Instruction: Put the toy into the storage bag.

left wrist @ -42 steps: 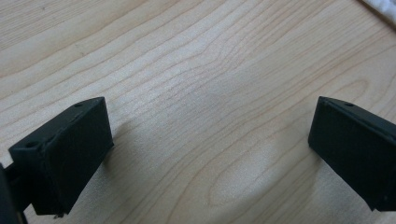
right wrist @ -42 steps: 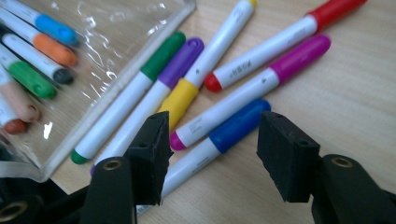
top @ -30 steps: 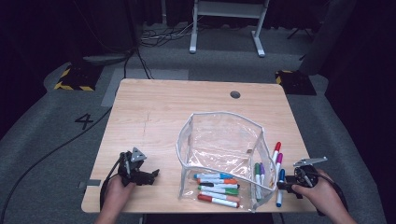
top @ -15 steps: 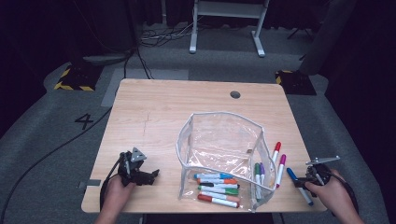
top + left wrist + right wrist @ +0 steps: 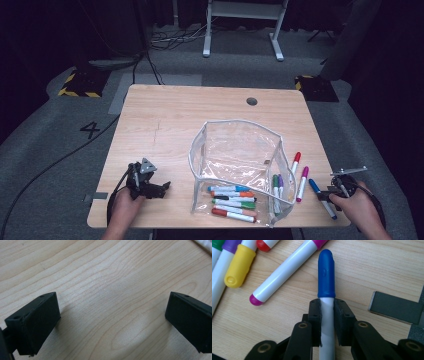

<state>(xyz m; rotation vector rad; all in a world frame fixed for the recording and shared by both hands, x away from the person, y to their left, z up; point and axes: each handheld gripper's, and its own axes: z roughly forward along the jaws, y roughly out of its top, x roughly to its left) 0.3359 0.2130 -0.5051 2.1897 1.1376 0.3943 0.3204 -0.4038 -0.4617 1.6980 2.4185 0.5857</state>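
Tabletop, right gripper (image 5: 327, 322) level, jaws clamping blue marker (image 5: 326, 275)

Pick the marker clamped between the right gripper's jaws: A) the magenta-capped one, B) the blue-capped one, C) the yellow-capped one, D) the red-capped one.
B: in the right gripper view the right gripper has its jaws pressed on the white barrel of the blue-capped marker.

A light wooden table (image 5: 165, 125) with a round cable hole (image 5: 252, 101) at one o'clock stands on grey carpet (image 5: 50, 150), marked 4 (image 5: 89, 130) at nine o'clock. Black cables (image 5: 150, 55) trail at eleven o'clock beside yellow-black striped blocks (image 5: 80, 82). White stand legs (image 5: 240, 25) rise at twelve o'clock against dark surroundings
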